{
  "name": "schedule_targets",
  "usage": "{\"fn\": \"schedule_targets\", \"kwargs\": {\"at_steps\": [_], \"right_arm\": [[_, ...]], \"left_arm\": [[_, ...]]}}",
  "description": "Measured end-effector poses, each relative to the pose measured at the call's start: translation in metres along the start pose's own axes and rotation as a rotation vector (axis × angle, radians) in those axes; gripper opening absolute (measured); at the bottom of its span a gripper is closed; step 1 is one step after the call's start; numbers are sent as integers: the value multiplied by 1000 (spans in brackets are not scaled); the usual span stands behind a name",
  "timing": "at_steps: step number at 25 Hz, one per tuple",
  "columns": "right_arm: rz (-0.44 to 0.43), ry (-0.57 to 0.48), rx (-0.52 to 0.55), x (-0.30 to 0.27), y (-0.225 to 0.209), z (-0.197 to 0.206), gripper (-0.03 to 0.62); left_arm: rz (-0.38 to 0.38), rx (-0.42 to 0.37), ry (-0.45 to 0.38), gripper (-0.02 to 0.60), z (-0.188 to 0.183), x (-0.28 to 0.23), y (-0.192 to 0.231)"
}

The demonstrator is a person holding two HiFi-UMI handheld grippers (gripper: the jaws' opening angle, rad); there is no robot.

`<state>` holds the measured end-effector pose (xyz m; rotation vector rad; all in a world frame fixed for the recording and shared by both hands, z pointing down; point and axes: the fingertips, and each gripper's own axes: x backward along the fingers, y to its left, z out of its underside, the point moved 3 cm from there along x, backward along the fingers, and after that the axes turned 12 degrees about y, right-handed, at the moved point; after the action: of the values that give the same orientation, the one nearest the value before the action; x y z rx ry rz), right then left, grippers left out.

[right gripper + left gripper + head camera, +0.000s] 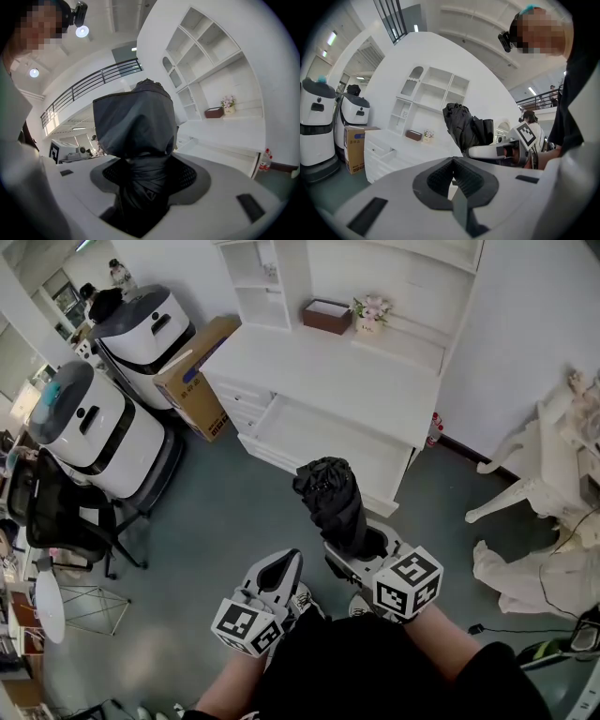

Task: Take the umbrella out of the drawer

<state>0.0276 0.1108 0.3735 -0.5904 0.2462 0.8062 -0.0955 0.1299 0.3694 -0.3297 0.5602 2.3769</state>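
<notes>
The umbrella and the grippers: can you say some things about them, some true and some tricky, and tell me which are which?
1. The umbrella is clamped in the right gripper. True.
2. The umbrella is lying inside the drawer. False: it is held up in the air, out in front of the drawer.
3. The left gripper holds nothing. True: its jaws are together with nothing between them.
4. The umbrella is opened out wide. False: it is folded up into a black bundle.
5. The drawer is pulled open. True.
</notes>
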Motion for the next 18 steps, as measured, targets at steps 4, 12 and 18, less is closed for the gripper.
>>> {"fn": "schedule_targets", "kwargs": {"at_steps": [4, 12, 18], "right_arm": [[-31, 19, -5, 15, -4, 13, 247], [-74, 36, 10, 33, -6, 31, 247], [-83, 51, 11, 50, -10, 45, 246]], "left_arm": [[-20, 15, 1, 3, 11, -3, -21], [-36, 28, 9, 3, 27, -13, -47], [-36, 32, 7, 3, 33, -22, -62]]}}
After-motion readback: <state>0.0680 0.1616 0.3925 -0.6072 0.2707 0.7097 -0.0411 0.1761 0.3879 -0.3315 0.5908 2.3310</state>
